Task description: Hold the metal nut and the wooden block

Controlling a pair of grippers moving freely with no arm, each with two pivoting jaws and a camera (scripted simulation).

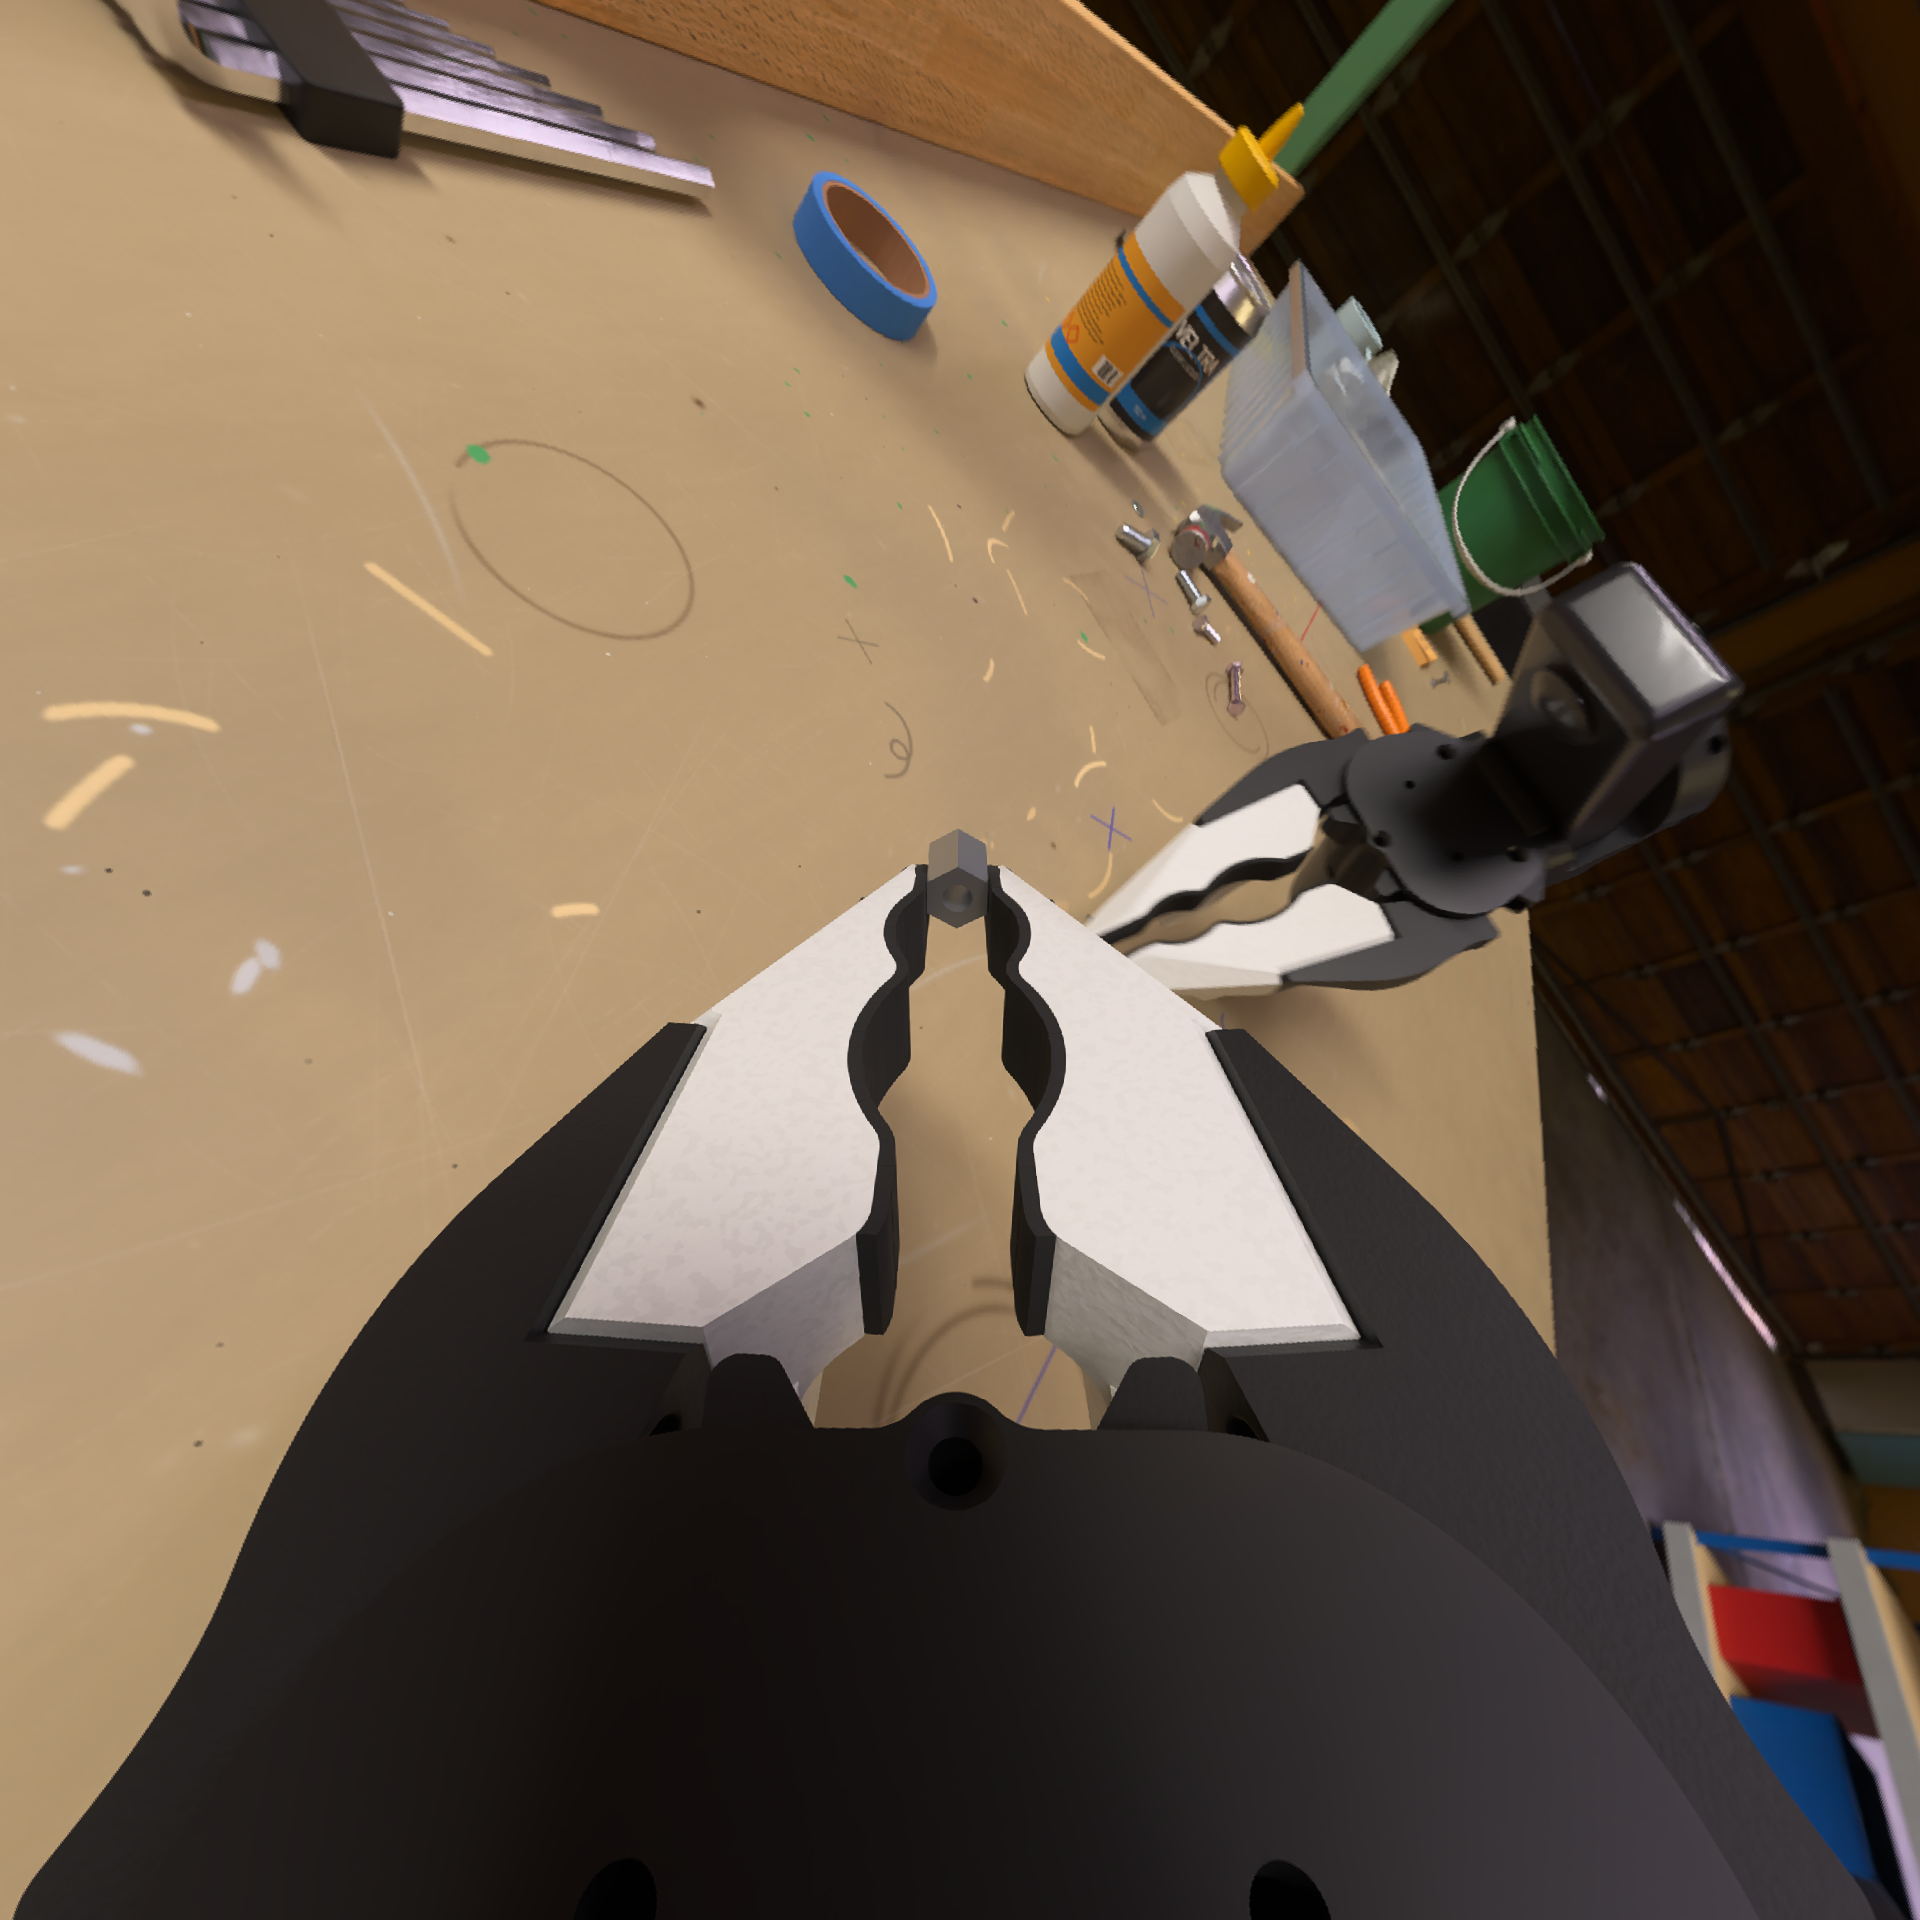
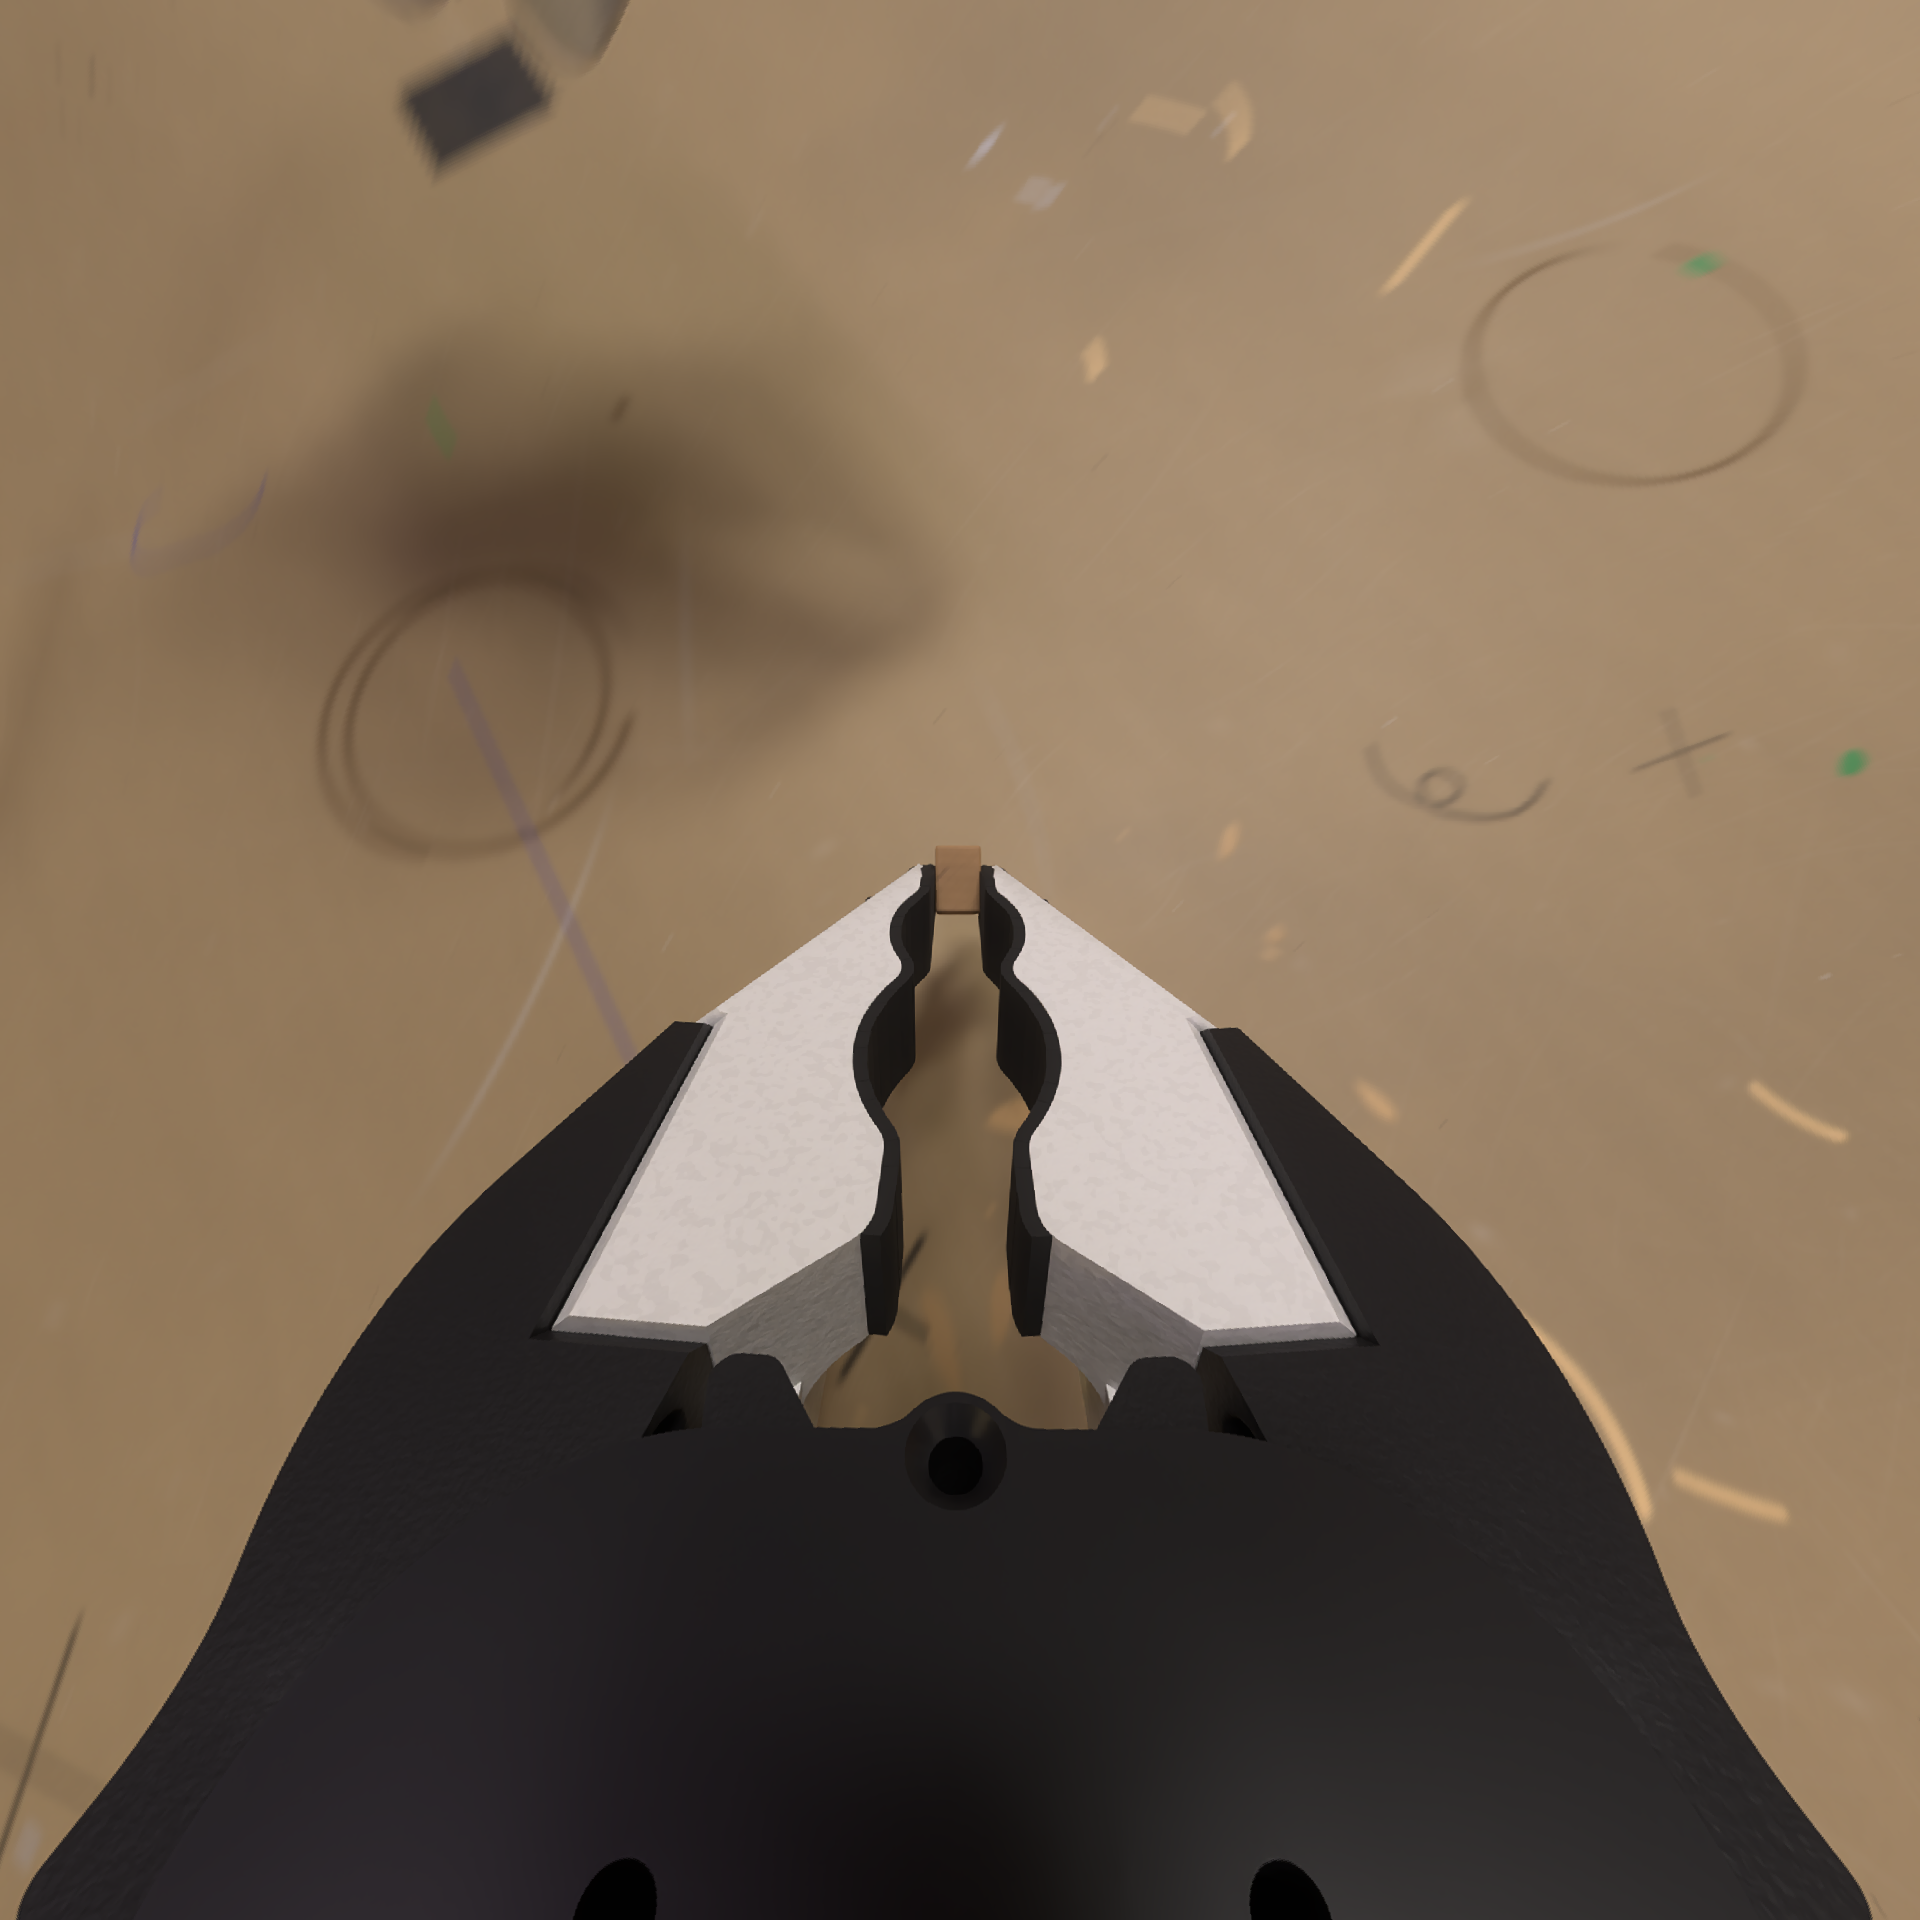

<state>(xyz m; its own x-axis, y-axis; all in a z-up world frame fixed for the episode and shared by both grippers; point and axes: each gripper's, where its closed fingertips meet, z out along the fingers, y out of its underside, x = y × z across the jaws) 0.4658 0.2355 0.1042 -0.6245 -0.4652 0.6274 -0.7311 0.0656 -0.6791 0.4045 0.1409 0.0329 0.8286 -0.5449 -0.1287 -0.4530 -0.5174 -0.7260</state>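
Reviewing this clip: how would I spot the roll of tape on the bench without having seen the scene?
In the left wrist view, find the long wooden board along the far edge of the workbench. Just in front of it, left of the glue bottle, lies the tape roll. It is the only blue ring there, with a brown cardboard core.

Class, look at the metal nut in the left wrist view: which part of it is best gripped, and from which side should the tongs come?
Grip the metal nut across two opposite flat sides, coming end-on so its hole faces back between the fingers. Parallel flats give the pads even contact; corners would likely slip. The left tongs hold it just this way, at the very fingertips.
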